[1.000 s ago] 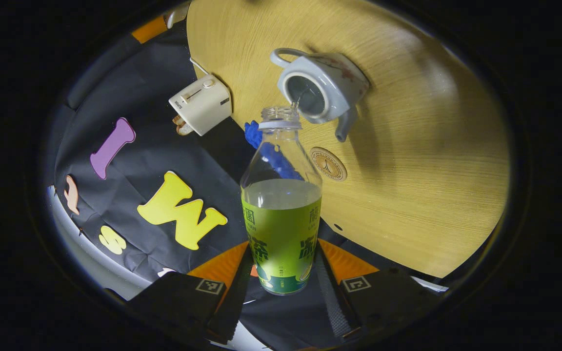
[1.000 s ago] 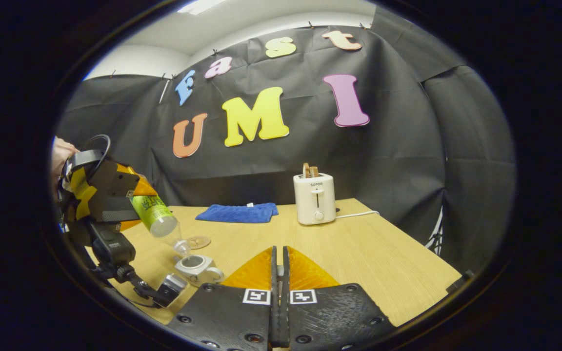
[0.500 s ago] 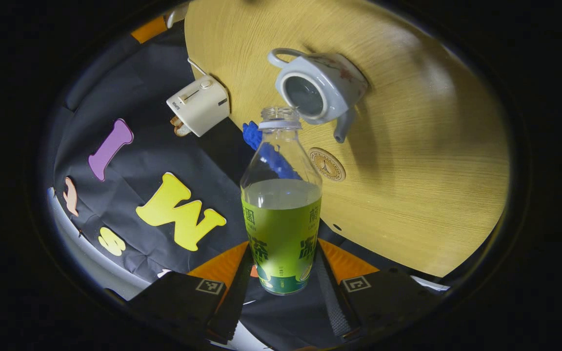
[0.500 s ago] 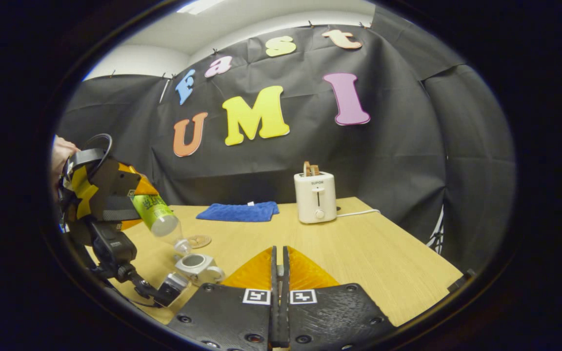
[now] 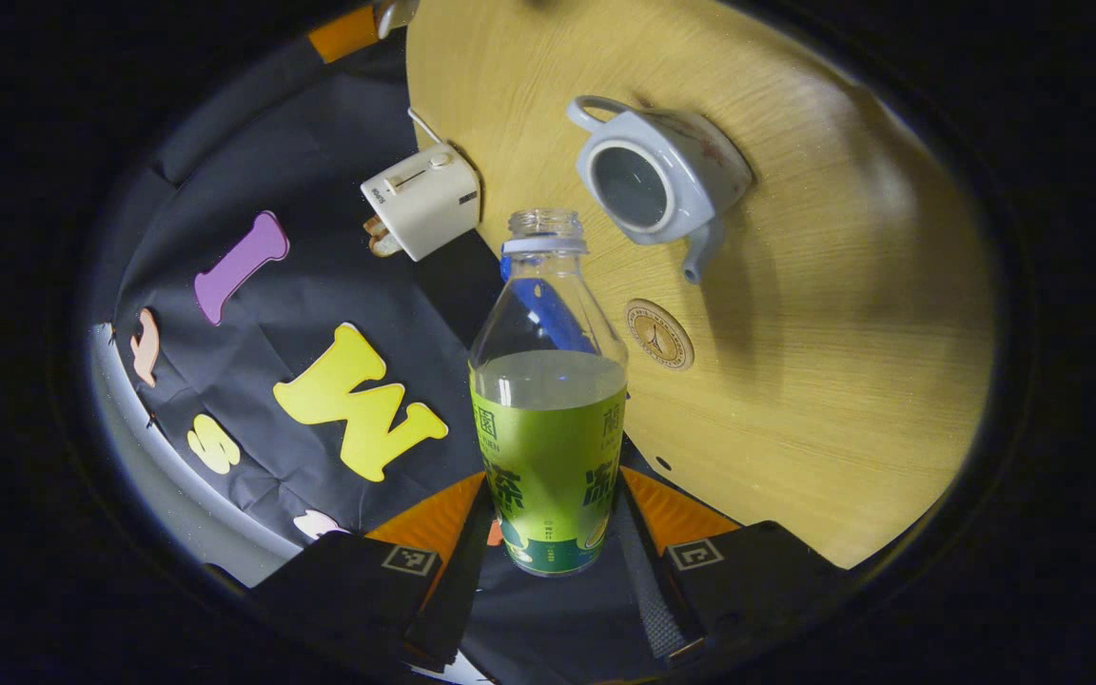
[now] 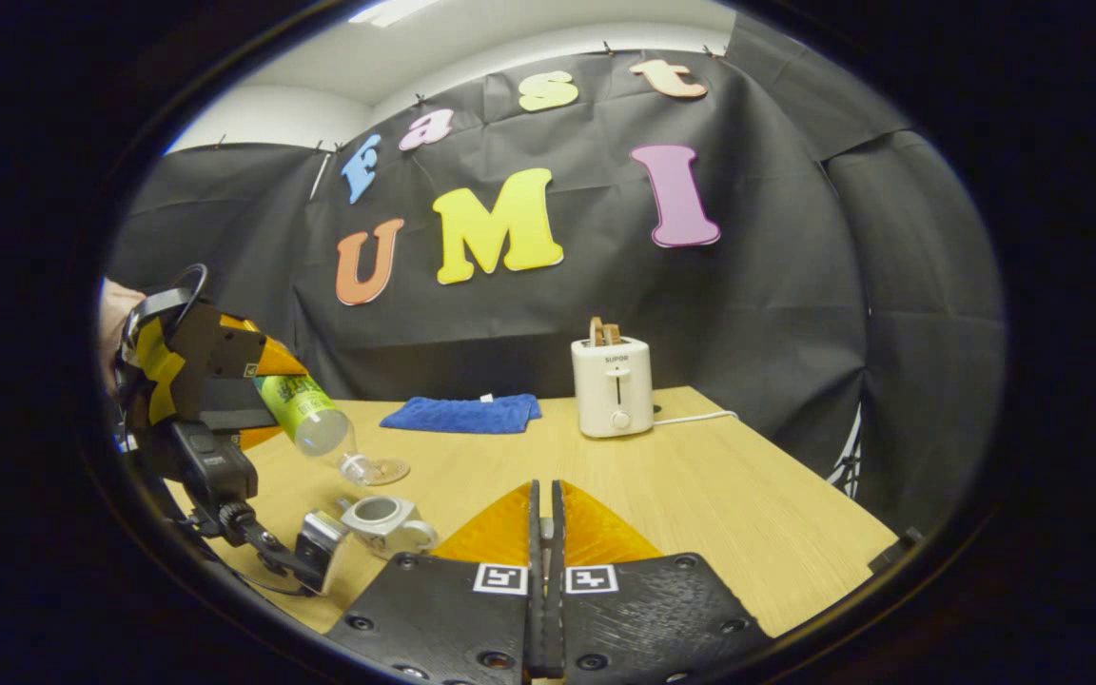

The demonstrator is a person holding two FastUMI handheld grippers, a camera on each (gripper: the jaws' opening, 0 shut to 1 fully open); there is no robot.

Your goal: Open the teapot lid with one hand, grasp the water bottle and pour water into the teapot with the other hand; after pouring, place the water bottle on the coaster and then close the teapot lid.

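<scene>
Water bottle (image 5: pixel 548 447): green label w/ big dark characters, partly hidden at the bottom, not read off; toaster (image 6: pixel 613 385): one short dark brand word on front, above the lever; coaster (image 5: pixel 659 334): round emblem, txt too small to read; left gripper (image 5: pixel 548 514) & right gripper (image 6: pixel 544 518): square black-white marker code on each finger.

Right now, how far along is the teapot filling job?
Done: the teapot stands open, lid off, with no stream leaving the water bottle, so pouring looks finished. In hand: the left gripper clamps the bottle, tilted above the table near the coaster. Left: set the bottle on the coaster, then close the lid. The right gripper is shut.
</scene>
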